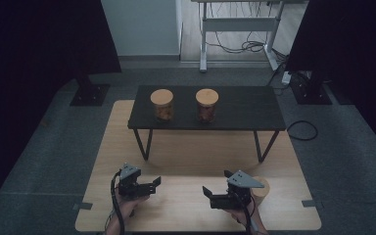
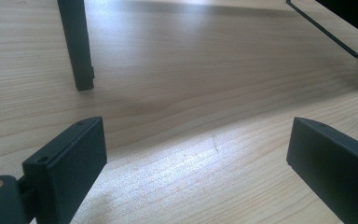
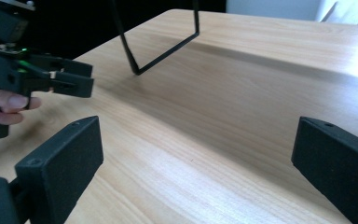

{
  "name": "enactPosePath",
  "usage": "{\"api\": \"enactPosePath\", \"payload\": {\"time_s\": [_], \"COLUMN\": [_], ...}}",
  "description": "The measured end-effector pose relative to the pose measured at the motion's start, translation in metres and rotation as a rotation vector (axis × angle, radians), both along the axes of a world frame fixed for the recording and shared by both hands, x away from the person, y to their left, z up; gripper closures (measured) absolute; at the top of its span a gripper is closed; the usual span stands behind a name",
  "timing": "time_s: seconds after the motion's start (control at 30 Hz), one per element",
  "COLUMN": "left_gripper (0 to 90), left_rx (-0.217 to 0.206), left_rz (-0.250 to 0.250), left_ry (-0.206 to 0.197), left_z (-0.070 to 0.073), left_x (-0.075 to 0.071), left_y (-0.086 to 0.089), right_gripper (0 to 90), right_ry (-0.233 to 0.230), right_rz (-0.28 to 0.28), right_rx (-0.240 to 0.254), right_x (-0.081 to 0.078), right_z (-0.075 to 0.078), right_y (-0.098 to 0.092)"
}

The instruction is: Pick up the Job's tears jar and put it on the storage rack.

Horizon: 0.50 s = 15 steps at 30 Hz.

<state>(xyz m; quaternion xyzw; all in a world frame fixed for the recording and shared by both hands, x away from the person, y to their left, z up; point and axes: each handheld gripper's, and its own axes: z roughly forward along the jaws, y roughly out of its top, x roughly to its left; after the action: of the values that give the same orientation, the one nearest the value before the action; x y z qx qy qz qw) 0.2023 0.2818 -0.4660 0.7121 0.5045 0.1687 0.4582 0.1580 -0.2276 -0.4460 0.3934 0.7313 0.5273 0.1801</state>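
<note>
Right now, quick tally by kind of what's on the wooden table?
Glass jars with round wooden lids on the raised black shelf: 2
Tan round-topped object beside the right gripper, identity unclear: 1
Black metal-legged shelf: 1
Total: 4

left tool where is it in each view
High view: left tool sits low left, jaws pointing right.
Left gripper view: its own black jaws rise from both bottom corners, wide apart.
Right gripper view: upper left edge, above the wooden table.
Shared landmark: the black bench's thin legs.
</note>
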Motion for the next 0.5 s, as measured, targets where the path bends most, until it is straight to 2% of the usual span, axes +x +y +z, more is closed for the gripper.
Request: {"api": "enactPosePath", "payload": {"time_s": [0.3, 0.5], "left_gripper": [4.4, 4.4], "left_rx": [0.003, 0.002], "left_rz": [-0.003, -0.003], "left_ry": [0.000, 0.001], "left_z": [0.000, 0.000], "left_x": [-0.001, 0.000], "left_y": [-0.001, 0.000], "right_gripper": [0.1, 1.0], "right_ry": [0.034, 0.012], "right_rz": [0.024, 0.032], "right_rx": [-0.014, -0.036], "right_x": [0.003, -0.003], "right_z": [0.004, 0.008], "right_y": [-0.004, -0.013]}}
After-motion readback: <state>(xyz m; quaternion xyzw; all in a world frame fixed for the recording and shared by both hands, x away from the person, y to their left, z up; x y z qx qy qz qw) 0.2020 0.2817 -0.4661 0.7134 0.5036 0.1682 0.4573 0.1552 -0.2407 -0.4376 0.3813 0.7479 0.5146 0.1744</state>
